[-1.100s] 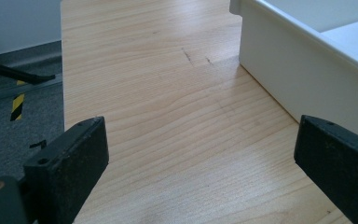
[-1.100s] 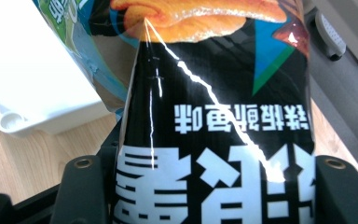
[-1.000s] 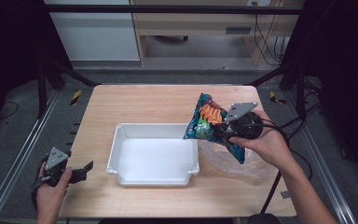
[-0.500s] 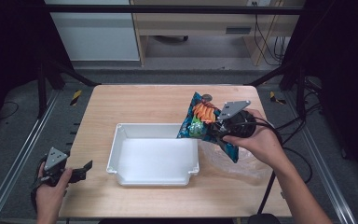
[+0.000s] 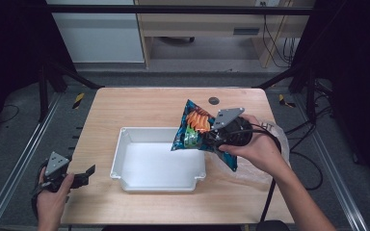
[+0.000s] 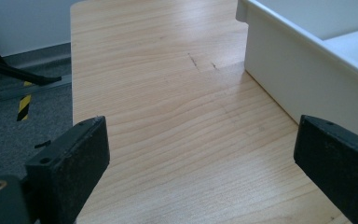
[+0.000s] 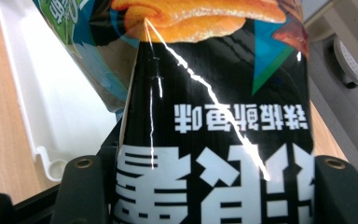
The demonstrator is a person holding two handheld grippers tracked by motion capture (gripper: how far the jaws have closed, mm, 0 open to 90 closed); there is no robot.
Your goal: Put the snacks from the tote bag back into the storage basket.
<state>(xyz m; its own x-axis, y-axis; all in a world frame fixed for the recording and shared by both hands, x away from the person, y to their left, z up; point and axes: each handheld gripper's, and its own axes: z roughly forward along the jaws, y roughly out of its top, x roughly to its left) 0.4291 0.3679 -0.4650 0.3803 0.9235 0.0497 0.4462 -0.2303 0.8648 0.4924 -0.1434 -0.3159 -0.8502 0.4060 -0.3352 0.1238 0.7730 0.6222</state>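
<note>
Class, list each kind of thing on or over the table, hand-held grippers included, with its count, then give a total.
Snack bag: 1
White tray: 1
Clear plastic bag: 1
Hand-held gripper: 2, the left open by the table's edge, the right shut on the snack bag
Total: 5

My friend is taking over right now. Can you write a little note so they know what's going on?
Right gripper: shut on the chip bag, held in the air over the right edge of the white tray.
Left gripper: open, empty, at the table's left front edge.
Done: bag picked up.
Left: probably set the bag in the tray, which has nothing in it yet, then let go.
</note>
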